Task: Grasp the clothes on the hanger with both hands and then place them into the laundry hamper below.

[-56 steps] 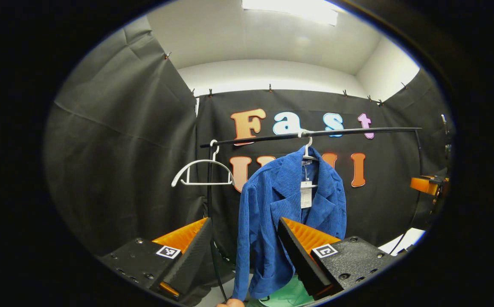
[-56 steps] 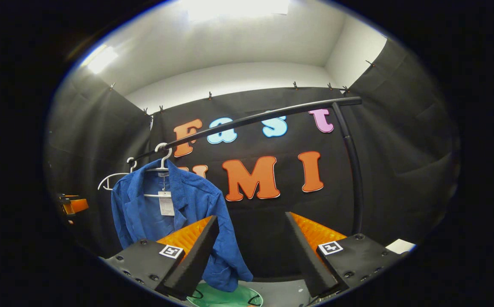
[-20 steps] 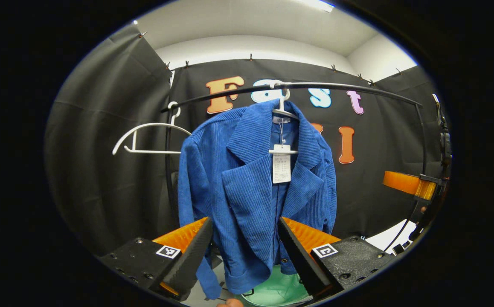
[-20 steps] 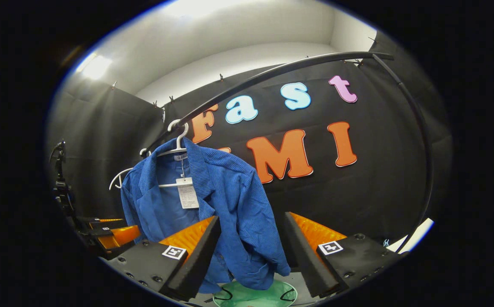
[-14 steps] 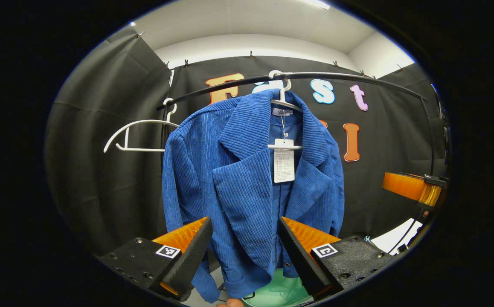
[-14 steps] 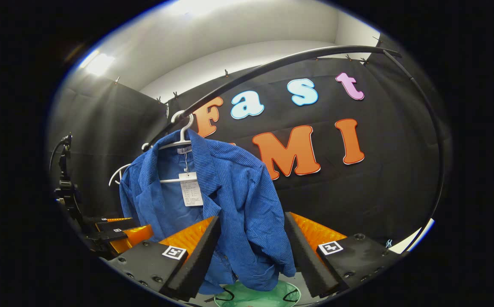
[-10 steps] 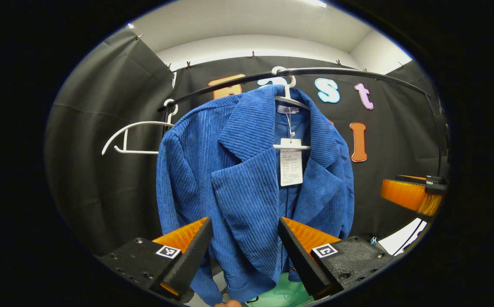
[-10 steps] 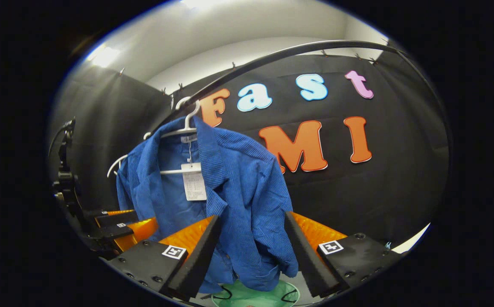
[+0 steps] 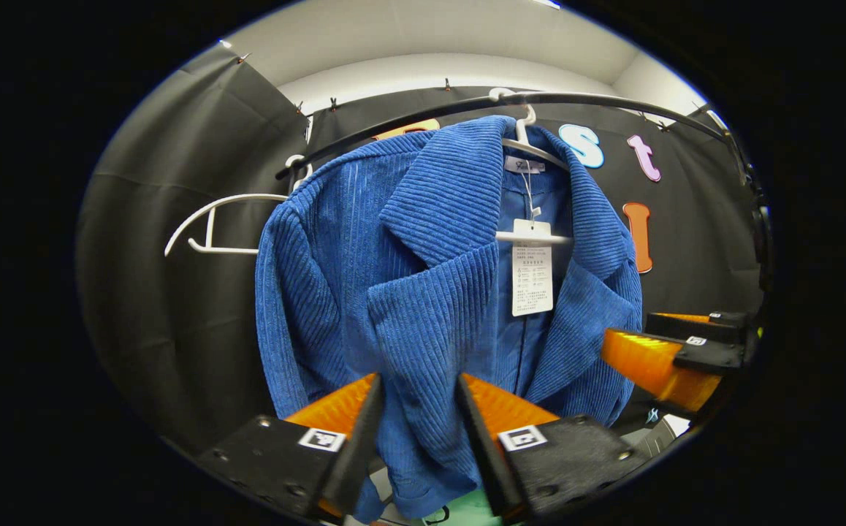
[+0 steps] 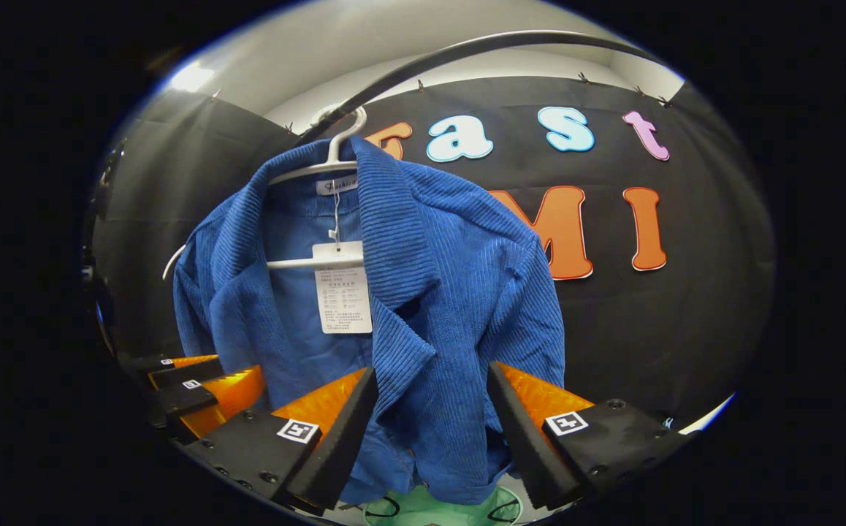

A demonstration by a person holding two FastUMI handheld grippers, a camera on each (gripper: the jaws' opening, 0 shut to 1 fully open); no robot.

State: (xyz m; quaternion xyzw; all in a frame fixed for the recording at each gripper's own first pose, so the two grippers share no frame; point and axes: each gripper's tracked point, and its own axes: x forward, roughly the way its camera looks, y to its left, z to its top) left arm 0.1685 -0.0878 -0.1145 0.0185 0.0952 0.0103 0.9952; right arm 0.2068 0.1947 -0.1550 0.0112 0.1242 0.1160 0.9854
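A blue corduroy jacket (image 9: 423, 292) hung from a white hanger (image 9: 532, 146) on the black rail (image 9: 408, 120) as both tongs reached it. Farthest to the left of the left gripper (image 9: 414, 416), a second, bare hanger (image 9: 207, 219) hung on the same rail. The left gripper's fingers were narrowed around the jacket's front panel and lapel, with cloth running between them; whether both pads actually pressed the fabric could not be told. In the right gripper view, the right gripper (image 10: 434, 409) stood wide apart, its fingers on either side of the jacket's other front edge, with visible gaps and nothing gripped. Below both tongs, a sliver of the green laundry hamper (image 10: 437, 508) showed under the jacket's hem. A paper tag (image 10: 343, 288) dangled from the collar, up and to the left of the right gripper. The main risk looked to be uneven holds: if only one side were pinched, a downward pull would likely drag the jacket askew, snag its shoulder on the hanger and rock the hook on the rail. A shallow bite on thick ribbed cloth could also slip out. If the jacket came free off to one side, part of it might drape over the hamper's rim rather than drop inside.
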